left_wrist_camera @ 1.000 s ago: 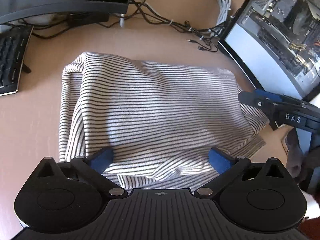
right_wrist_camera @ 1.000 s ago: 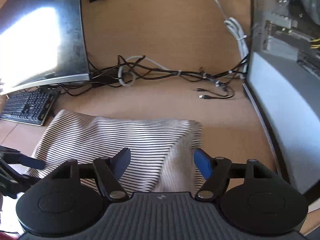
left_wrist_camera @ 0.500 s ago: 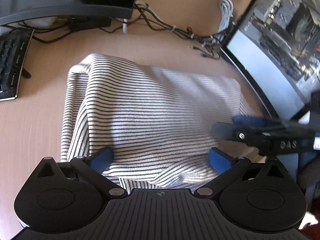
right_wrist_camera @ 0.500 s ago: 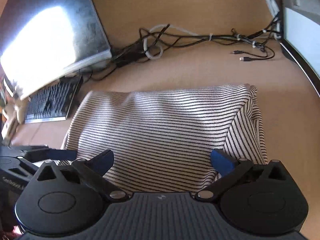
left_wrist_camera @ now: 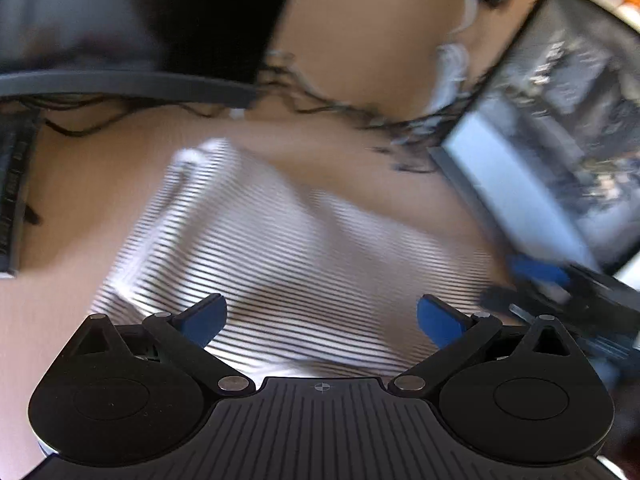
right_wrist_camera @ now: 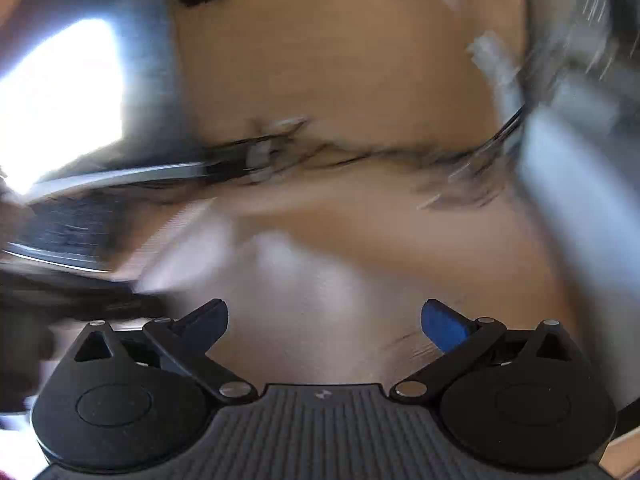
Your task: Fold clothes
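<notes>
A black-and-white striped garment (left_wrist_camera: pixel 304 264) lies folded into a rough rectangle on the tan desk (left_wrist_camera: pixel 80 184). My left gripper (left_wrist_camera: pixel 322 318) is open and empty, its blue fingertips (left_wrist_camera: pixel 204 316) spread above the garment's near edge. My right gripper (right_wrist_camera: pixel 324 320) is open and empty; its view is heavily blurred, with the garment (right_wrist_camera: pixel 288 280) a pale smear ahead. The right gripper also shows in the left wrist view (left_wrist_camera: pixel 560 284), at the garment's right edge.
A monitor (left_wrist_camera: pixel 120 40) and a keyboard (left_wrist_camera: pixel 12 200) stand at the back left. A second monitor (left_wrist_camera: pixel 560 152) stands at the right. Tangled cables (left_wrist_camera: pixel 360 116) run along the back of the desk.
Both views have gone blurred with fast motion. The left gripper has pulled back and up from the garment. The right gripper has swung to the right. Both stay open.
</notes>
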